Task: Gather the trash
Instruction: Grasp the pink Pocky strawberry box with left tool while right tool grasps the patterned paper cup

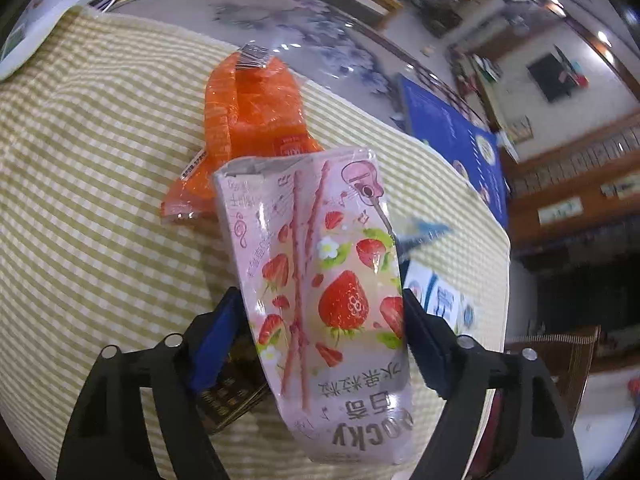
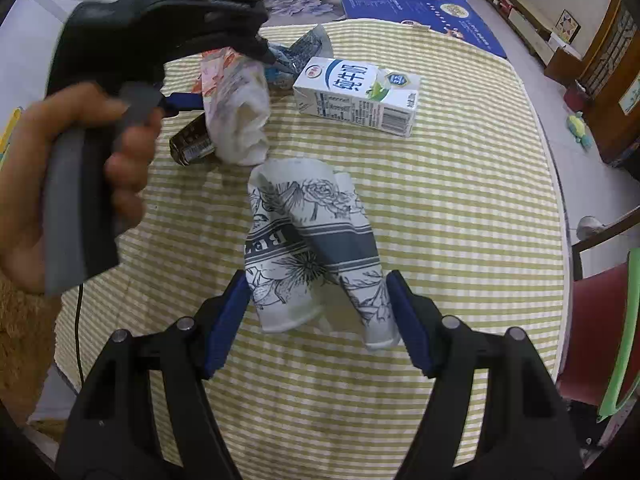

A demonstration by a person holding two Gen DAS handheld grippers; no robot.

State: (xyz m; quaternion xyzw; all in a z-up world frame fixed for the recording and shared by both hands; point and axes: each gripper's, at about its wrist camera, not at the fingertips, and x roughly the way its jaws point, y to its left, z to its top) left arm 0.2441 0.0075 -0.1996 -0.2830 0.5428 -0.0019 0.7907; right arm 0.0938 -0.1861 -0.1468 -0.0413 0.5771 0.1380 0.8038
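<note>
The left tool (image 1: 322,312) is clamped on a pink strawberry snack wrapper (image 1: 320,280), its blue pads pressing the packet from both sides so that the packet stands up between them above the checked cloth (image 1: 100,160) covering the tabletop. Just behind the wrapper lies an orange plastic wrapper (image 1: 256,108), flat on the cloth, and a dark brown packet (image 1: 228,392) shows beneath the left pad (whether it touches the pad cannot be told). In the right wrist view the same left tool appears at upper left, gripped by the person's left hand (image 2: 80,184), with the pink wrapper bunched in its pads above the brown packet. The right tool (image 2: 316,316) is partly closed around a crumpled floral-print paper wrapper (image 2: 312,240), grey and white, which lies on the cloth; the left pad touches the wrapper's edge, and the right pad sits against its other side, though how firmly it is pinched cannot be told. Beyond it, well apart, a white milk carton (image 2: 356,96) with blue lettering lies on its side on the cloth. A dark crinkled bag (image 2: 304,50) sits near the carton's left end. A blue mat (image 2: 424,16) covers the far edge of the tabletop.
</note>
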